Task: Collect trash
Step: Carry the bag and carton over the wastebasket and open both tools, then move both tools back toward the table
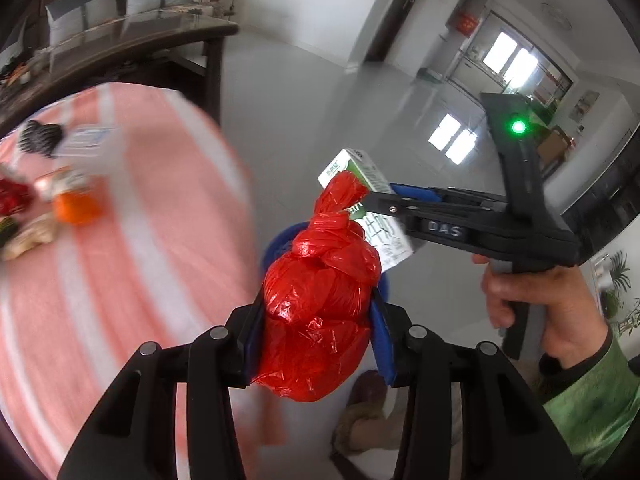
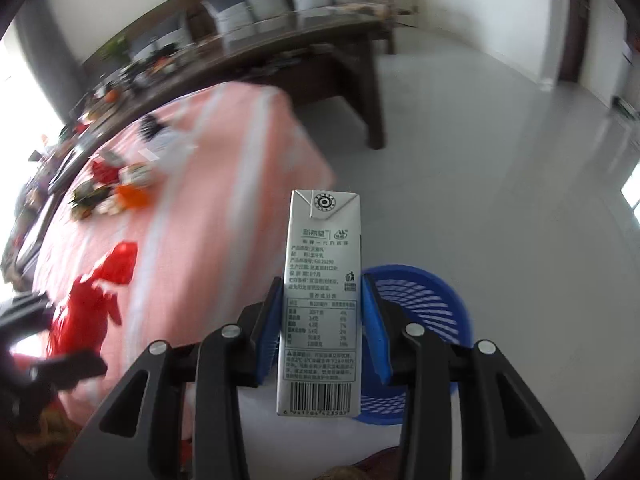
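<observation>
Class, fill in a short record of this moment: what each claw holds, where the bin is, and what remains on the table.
left claw: shut on knotted red plastic bag
right claw: shut on milk carton, upright
bin: blue mesh basket on grey floor, behind the carton
table: pink striped cloth, blurred litter left on it

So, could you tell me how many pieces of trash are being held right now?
2. The red bag is clamped in the left gripper, and the carton is in the right gripper, above the blue basket. More litter remains on the table.
</observation>
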The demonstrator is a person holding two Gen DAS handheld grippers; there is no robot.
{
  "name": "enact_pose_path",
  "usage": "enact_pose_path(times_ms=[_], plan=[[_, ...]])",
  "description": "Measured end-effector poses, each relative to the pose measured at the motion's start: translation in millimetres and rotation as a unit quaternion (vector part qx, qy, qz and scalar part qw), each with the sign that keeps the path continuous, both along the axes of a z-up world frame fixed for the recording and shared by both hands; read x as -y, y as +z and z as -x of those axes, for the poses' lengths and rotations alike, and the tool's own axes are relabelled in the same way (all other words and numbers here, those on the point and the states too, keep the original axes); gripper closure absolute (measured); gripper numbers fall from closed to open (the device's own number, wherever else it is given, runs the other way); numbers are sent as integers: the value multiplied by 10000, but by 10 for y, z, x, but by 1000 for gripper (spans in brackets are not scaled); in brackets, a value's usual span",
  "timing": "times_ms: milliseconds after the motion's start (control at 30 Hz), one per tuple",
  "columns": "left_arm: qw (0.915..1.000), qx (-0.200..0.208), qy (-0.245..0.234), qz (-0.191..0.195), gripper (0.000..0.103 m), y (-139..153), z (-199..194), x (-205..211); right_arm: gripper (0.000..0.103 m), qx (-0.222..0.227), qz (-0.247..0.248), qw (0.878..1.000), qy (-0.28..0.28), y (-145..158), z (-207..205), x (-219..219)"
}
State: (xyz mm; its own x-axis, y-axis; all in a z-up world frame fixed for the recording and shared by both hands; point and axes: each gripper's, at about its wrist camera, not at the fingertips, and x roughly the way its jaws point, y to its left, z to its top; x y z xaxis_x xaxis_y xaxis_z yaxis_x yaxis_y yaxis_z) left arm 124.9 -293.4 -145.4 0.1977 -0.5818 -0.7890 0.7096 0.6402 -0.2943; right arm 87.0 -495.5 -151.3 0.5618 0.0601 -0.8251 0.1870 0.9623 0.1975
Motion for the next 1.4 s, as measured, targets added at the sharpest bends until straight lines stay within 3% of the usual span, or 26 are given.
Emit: enact_pose_path(times_ms=[267,667,700,733,767,800,867,933,1000,1133,1200,1300,1400], plan=[[9988,-267,238,-347,58,-598,-109,867,65,-300,-151,9983,-472,-516,47,657],[9973,-285,301,-606,55,-1300,-294,1517,65,-434,-783,9930,-768,-979,82,1105],[9973,-218,311,-635,47,-1339,-301,1559,64,-436,-820,9925,-794,-993,90,1126],[9971,-137,338,-675,30,-1359,-293,1533,64,-436,-850,9918,-844,-1013,91,1157],[9968,-36,387,-704,24,-1388,-296,1567,57,-429,-917,9909,-891,-1031,95,1196],[9969,10,397,-686,21,-1416,-266,1501,41,-418,-966,9901,-927,-1037,84,1211],[9972,-23,361,-651,20,-1429,-256,1538,34,-321,-1009,9886,-1072,-1008,101,1274],[9974,-104,378,-606,15,-1359,-196,1512,31,-236,-1034,9873,-1182,-965,140,1342],[9984,116,359,-428,10,-1191,-115,1430,22,-133,-958,9862,-1346,-909,175,1392],[9975,587,398,20,5,-719,72,1134,13,110,-542,9877,-1463,-757,240,1406],[9957,784,441,224,5,-522,156,913,6,329,-210,9892,-1415,-639,268,1349],[9930,946,541,448,5,-277,229,456,5,709,272,9894,-1241,-434,303,1163],[9906,1037,815,362,5,-162,220,-98,5,1137,699,9862,-984,-207,299,854]])
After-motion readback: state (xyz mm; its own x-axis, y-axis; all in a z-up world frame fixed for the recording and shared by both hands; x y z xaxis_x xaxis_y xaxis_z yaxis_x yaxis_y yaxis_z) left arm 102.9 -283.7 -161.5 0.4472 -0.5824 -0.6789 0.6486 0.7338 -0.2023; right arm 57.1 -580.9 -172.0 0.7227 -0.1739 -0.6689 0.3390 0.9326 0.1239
